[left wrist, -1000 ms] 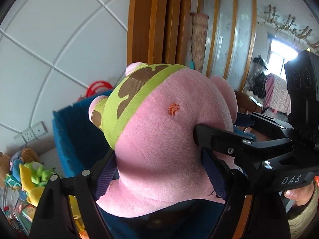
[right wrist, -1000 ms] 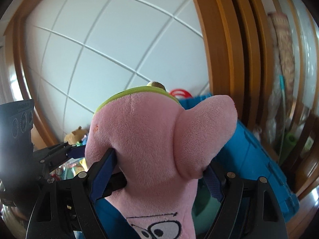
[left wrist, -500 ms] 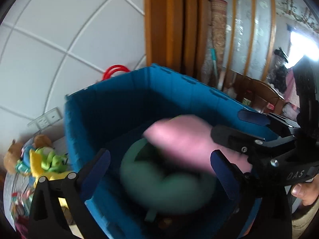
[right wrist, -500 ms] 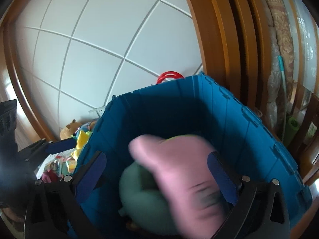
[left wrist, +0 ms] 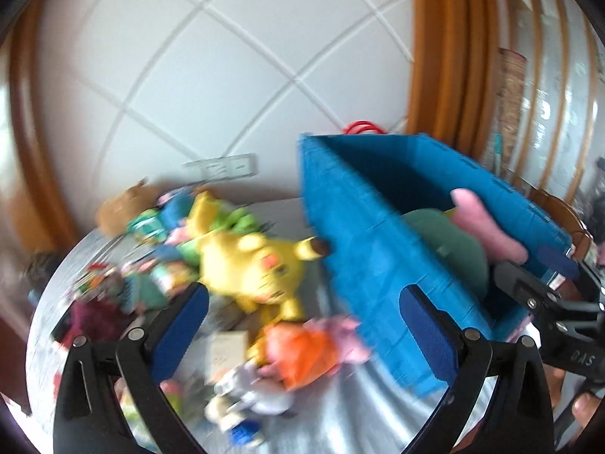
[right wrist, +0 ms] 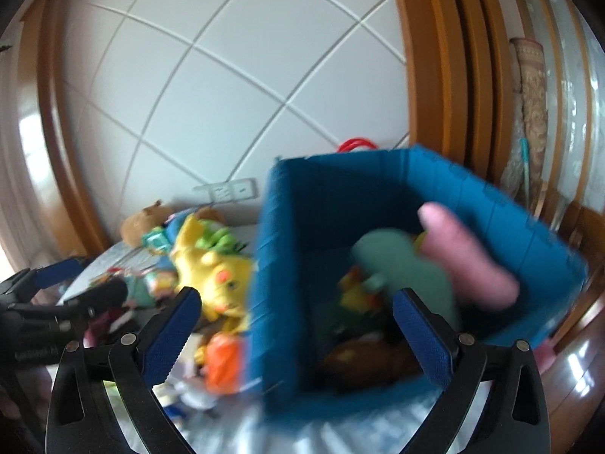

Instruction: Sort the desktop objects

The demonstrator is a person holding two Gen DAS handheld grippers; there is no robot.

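Sorting toys: pink plush (right wrist: 465, 261) sits in blue bin (right wrist: 280, 265); both our grippers (left wrist: 302, 325) (right wrist: 297, 325) wide open, empty; yellow plush (left wrist: 253, 268) needs a soft-body pinch.

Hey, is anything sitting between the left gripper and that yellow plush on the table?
Nothing visible. The left gripper is open and the yellow plush lies just beyond its fingers, with only table between. An orange and pink toy lies nearer, slightly right; the blue bin stands to the right.
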